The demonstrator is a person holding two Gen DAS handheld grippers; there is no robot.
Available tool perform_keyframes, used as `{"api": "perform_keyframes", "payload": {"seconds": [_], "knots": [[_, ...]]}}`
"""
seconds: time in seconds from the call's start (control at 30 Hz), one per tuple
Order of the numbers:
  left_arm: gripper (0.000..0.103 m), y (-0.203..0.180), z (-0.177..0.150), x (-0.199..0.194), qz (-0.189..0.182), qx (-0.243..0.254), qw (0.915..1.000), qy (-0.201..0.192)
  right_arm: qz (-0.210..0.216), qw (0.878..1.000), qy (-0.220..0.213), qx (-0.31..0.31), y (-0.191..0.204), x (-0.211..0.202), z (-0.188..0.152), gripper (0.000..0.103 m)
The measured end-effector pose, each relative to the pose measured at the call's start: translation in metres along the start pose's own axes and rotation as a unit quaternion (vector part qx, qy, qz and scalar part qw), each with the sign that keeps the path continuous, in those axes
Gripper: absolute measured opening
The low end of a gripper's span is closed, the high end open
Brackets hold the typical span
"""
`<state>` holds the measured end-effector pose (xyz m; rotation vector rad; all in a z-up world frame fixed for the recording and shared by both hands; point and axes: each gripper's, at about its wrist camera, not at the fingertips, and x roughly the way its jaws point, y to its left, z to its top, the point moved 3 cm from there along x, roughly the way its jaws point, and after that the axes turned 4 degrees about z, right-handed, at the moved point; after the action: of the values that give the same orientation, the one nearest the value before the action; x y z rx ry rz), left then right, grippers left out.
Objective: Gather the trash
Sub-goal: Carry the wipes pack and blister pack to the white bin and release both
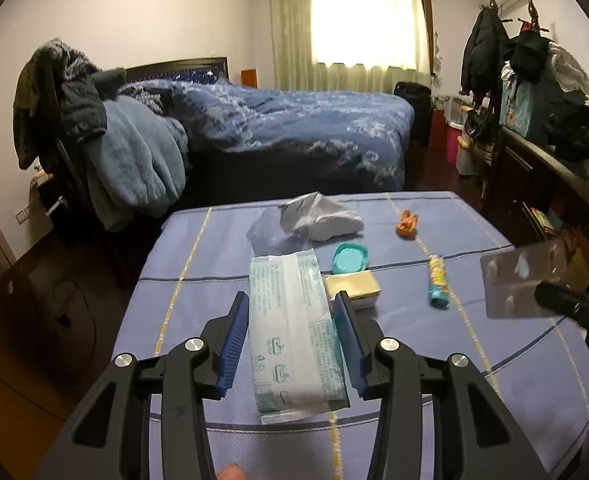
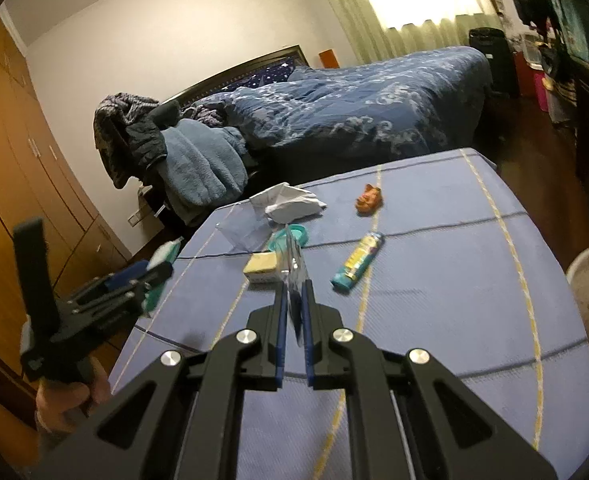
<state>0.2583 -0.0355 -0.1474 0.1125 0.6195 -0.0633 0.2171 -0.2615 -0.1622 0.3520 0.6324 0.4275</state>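
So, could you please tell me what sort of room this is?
A lived-in bedroom, most likely: a bed with a blue quilt, a curtained window, and coats hanging on wall hooks.

Home bedroom: bed [image 1: 294, 128] with rumpled blue quilt and dark headboard, curtained window [image 1: 358, 28], wooden wardrobe [image 2: 10, 152] along the wall, coats [image 1: 490, 48] hung on hooks, clothes heaped on a chair [image 1: 94, 128], tabletop [image 1: 494, 360] under blue checked cloth.
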Motion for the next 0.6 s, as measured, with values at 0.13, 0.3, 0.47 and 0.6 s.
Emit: {"api": "perform_keyframes", "payload": {"seconds": [0.13,0.3,0.47,0.6], "knots": [[0.044,-0.022,0.005,-0.011,-0.013,0.013,0.9998,-0.008,-0.006,1.0,-0.005,0.016,-0.014,-0.016,-0.008,0.009],[0.045,-0.059,0.012,-0.016,-0.039,0.035,0.9986,-0.011,-0.031,0.999,-0.018,0.03,-0.037,-0.041,-0.019,0.009],[0.045,-0.123,0.021,-0.02,-0.08,0.071,0.994,-0.021,-0.071,0.995,-0.042,0.054,-0.075,-0.075,-0.027,0.009],[0.045,-0.182,0.028,-0.018,-0.124,0.103,0.9867,-0.026,-0.103,0.989,-0.069,0.078,-0.113,-0.108,-0.029,0.009]]}}
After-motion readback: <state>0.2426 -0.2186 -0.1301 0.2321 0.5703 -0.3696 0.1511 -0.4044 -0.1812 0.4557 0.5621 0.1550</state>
